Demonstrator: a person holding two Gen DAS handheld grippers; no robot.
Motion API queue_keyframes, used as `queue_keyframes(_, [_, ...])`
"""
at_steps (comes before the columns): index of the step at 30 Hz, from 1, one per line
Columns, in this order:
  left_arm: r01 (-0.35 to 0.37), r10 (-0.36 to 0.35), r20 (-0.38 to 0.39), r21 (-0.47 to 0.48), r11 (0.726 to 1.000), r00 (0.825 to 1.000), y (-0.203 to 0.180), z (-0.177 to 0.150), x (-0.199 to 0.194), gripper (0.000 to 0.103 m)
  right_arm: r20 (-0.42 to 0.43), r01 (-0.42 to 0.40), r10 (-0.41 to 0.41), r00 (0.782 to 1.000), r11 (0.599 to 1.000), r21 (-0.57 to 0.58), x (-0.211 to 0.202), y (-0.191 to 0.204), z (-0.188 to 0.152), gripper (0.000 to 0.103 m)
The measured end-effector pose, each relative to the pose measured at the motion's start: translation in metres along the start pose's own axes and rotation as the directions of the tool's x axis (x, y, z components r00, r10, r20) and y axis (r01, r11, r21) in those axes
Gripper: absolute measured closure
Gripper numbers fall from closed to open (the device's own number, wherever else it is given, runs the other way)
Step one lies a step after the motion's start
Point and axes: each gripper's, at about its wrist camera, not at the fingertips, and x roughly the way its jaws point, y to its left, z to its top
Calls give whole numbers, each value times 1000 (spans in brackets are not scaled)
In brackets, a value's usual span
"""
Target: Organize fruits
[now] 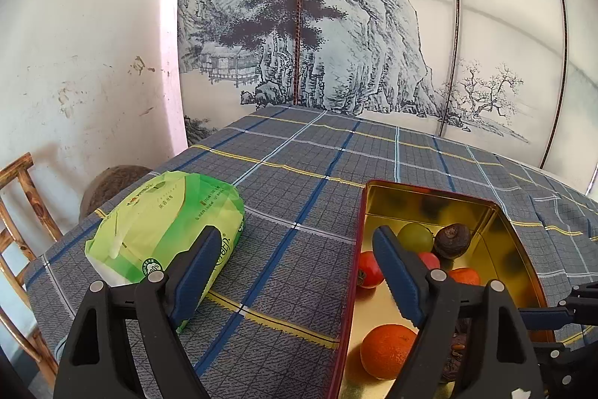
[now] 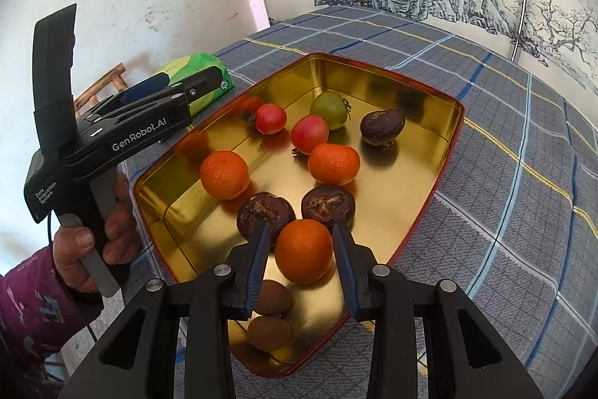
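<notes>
A gold tin tray with a red rim (image 2: 444,152) lies on the plaid tablecloth and holds several fruits: oranges (image 2: 225,174), red fruits (image 2: 308,133), a green fruit (image 2: 329,110), dark brown fruits (image 2: 382,126) and two brown ones (image 2: 270,333) at the near end. My right gripper (image 2: 302,251) is open, its fingers on either side of an orange (image 2: 303,249) inside the tray, not visibly pressing it. My left gripper (image 1: 297,270) is open and empty above the cloth, straddling the tray's left rim (image 1: 353,268); it also shows in the right wrist view (image 2: 175,88).
A green tissue pack (image 1: 164,234) lies on the cloth left of the tray, also in the right wrist view (image 2: 202,71). A wooden chair (image 1: 18,234) stands off the table's left edge. A painted screen (image 1: 336,25) backs the table. Open tablecloth (image 2: 523,174) lies right of the tray.
</notes>
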Motion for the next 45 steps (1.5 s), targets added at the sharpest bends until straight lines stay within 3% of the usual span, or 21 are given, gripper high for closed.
queue_keyframes(15, [-3, 3, 2, 1, 1000, 1000, 1, 0, 0, 21, 23, 41, -41, 999, 999, -7, 0, -1, 1, 66])
queue_keyframes(21, [-25, 25, 2, 3, 1000, 1000, 5, 5, 0, 14, 58, 55, -55, 997, 998, 10, -6, -4, -1, 65])
queue_keyframes(26, [-67, 67, 18, 22, 997, 998, 2, 2, -7, 14, 108, 75, -78, 991, 997, 31, -23, -6, 0, 63])
queue_keyframes(31, [-73, 72, 31, 15, 997, 997, -1, 1, -33, 9, 198, 103, -109, 974, 994, 44, -54, -2, -1, 41])
queue_keyframes(34, [-68, 66, 70, 27, 997, 995, -8, 8, -57, 2, 242, 122, -131, 961, 991, 53, -68, 5, -6, 35])
queue_keyframes(45, [-50, 36, 162, 80, 996, 986, -32, 28, -136, 1, 387, 229, -215, 897, 973, 12, -119, 46, -31, 16])
